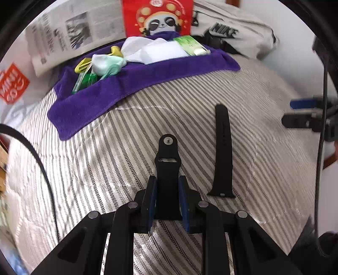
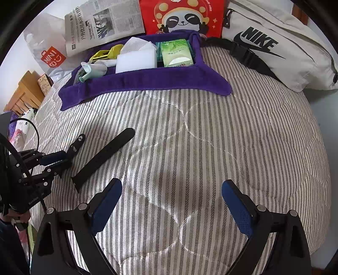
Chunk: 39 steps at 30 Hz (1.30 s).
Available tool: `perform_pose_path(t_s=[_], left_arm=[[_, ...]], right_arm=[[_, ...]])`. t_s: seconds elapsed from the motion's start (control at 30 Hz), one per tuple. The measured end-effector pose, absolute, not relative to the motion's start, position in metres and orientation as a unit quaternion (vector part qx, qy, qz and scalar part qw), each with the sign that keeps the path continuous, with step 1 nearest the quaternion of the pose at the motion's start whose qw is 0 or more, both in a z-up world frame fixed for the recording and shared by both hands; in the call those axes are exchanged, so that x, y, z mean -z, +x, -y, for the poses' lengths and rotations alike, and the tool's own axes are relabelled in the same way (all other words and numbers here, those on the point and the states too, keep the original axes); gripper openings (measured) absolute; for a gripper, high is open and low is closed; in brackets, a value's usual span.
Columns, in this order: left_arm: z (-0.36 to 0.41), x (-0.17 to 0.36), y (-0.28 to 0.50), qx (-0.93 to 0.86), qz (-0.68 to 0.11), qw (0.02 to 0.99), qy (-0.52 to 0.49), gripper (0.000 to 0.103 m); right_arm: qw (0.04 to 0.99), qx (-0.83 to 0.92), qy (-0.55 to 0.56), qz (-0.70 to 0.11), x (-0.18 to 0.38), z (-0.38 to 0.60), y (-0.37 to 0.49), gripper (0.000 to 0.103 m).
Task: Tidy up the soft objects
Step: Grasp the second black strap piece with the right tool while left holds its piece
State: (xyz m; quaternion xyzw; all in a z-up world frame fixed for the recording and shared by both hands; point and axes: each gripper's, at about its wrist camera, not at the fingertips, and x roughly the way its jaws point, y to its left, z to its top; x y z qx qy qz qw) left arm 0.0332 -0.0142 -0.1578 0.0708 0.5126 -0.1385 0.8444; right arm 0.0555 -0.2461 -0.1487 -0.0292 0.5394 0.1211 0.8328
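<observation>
**Short watch strap clamped in my left tongs**

My left tongs (image 1: 168, 196) are closed on the short watch strap (image 1: 168, 156), the piece with the metal stud near its rounded tip; the blue pads press its wide end from both sides, and the rest of the strap sticks out ahead of them over the striped quilt (image 2: 211, 131). I cannot tell whether its tip touches the quilt.

The long watch strap (image 1: 222, 152) lies flat on the quilt just to the right of the one I hold, apart from it, with nothing gripping it.

My right tongs (image 2: 172, 203) stand wide apart above bare quilt, with nothing between the pads.

Farther up the bed sits a purple towel (image 2: 147, 82) folded up around its edges, holding a white sponge block (image 2: 135, 61), a green tissue pack (image 2: 176, 54), a pale green cloth (image 2: 95, 69) and some yellow pieces (image 2: 105, 54). Behind it lean a red bag (image 2: 181, 17) with a panda picture and a newspaper (image 2: 103, 23). A beige waist bag (image 2: 274, 46) rests to the right of the towel.
</observation>
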Motion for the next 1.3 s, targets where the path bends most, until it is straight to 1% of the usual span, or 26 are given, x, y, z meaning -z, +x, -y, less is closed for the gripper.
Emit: perform_pose_path(t_s=[0.07,0.2,0.37,0.43,0.6,0.73,0.87,1.03,1.3], left_arm=[[0.01,0.158,0.038,0.12,-0.509,0.851,0.045,0.02],[0.017,0.16,0.038,0.105,-0.496,0.859,0.064,0.02],[-0.011,0.158,0.037,0.064,-0.511,0.856,0.047,0.02],[-0.027,0.158,0.033,0.048,-0.512,0.857,0.036,0.02],[-0.055,0.159,0.023,0.034,-0.509,0.86,-0.008,0.02],[-0.053,0.159,0.022,0.026,-0.502,0.865,-0.005,0.021],[-0.055,0.158,0.015,0.026,-0.495,0.869,-0.007,0.021],[-0.056,0.158,0.015,0.03,-0.491,0.87,-0.014,0.021],[-0.059,0.158,0.01,0.032,-0.484,0.874,-0.028,0.021]], right_arm=[[0.833,-0.121,-0.026,-0.539,0.149,0.245,0.057,0.095],[0.829,-0.126,-0.016,-0.545,0.154,0.239,0.06,0.095],[0.817,-0.15,0.051,-0.554,0.156,0.229,0.062,0.095],[0.817,-0.153,0.055,-0.553,0.157,0.218,0.063,0.094],[0.814,-0.151,0.027,-0.561,0.167,0.179,0.066,0.087],[0.821,-0.135,-0.01,-0.555,0.176,0.153,0.071,0.085],[0.826,-0.116,-0.018,-0.552,0.184,0.139,0.077,0.085],[0.833,-0.103,-0.098,-0.535,0.188,0.113,0.081,0.084],[0.81,-0.123,-0.109,-0.563,0.188,0.139,0.083,0.084]])
